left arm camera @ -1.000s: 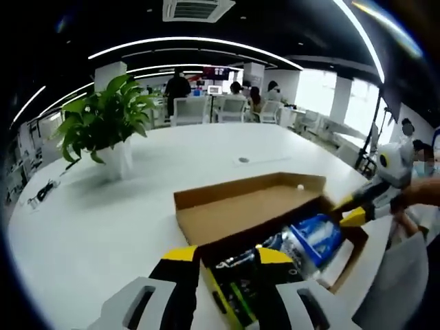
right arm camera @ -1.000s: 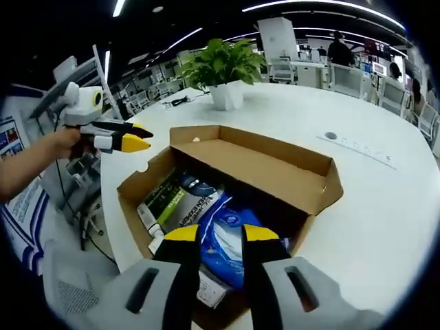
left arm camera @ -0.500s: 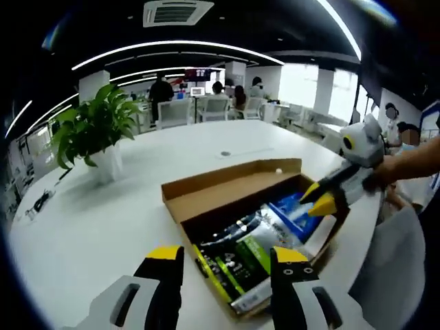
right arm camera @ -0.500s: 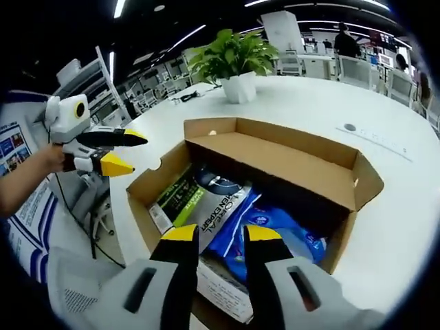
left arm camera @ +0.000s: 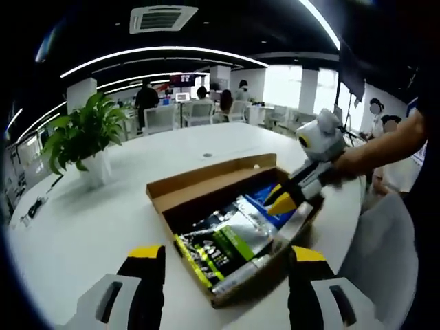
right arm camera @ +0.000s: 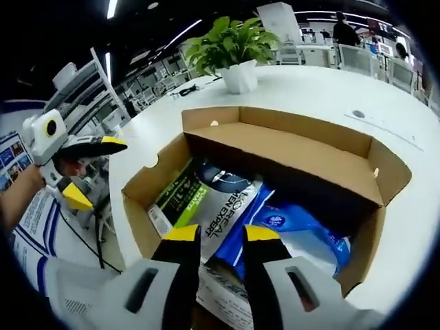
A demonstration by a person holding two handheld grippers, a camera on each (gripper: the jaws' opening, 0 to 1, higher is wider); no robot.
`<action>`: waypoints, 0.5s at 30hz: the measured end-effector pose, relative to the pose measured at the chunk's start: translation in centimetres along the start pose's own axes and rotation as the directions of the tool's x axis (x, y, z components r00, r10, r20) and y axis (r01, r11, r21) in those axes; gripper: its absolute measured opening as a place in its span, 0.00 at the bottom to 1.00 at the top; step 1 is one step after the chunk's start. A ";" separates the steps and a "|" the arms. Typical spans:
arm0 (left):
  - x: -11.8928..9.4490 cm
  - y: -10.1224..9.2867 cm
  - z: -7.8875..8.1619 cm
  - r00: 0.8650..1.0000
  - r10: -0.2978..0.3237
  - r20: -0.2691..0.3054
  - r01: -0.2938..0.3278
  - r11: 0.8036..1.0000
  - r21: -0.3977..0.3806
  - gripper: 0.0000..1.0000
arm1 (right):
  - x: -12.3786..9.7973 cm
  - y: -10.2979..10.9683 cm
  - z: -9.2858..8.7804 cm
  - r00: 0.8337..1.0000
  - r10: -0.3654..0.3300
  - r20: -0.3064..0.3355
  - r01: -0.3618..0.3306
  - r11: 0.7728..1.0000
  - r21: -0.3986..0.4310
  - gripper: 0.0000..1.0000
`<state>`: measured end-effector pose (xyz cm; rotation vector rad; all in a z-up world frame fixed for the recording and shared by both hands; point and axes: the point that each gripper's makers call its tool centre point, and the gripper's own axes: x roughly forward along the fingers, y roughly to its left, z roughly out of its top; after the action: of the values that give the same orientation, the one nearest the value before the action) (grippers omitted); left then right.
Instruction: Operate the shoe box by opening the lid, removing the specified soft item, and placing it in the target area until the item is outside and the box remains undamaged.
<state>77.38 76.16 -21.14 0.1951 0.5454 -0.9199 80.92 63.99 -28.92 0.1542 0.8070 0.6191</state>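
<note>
Left tongs (left arm camera: 223, 258): two black jaws are seen, each capped with a yellow tip and seated in a light grey moulded base. A slot-shaped opening is noted in each base.

Right tongs (right arm camera: 221, 234): the same build is recorded, with black jaws, yellow tips and grey bases bearing dark slots.

Seen from the side in the opposite view, the right tongs (left arm camera: 282, 201) are carried on a white, rounded body, with a yellow wedge-shaped tip ahead of a dark jaw. The left tongs (right arm camera: 86, 172) show a matching white body, one jaw black with a yellow end, the other ending in a yellow wedge. A bare forearm (left arm camera: 378, 148) is seen behind the white body; no sleeve is visible there.
</note>
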 end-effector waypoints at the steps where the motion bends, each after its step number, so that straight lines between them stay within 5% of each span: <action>1: 0.0 -0.2 0.1 1.000 0.000 0.008 0.000 1.000 -0.002 0.80 | 0.1 0.0 0.0 1.000 0.000 -0.001 0.000 1.000 0.013 0.21; 15: -1.4 0.1 -0.7 0.999 0.007 0.040 -0.007 1.000 -0.010 0.99 | 1.0 0.7 -0.2 0.999 -0.015 -0.039 0.016 1.000 0.016 0.19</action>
<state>76.55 77.51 -20.97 0.1691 0.5120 -0.9120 80.98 65.13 -29.41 0.1514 0.8505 0.6025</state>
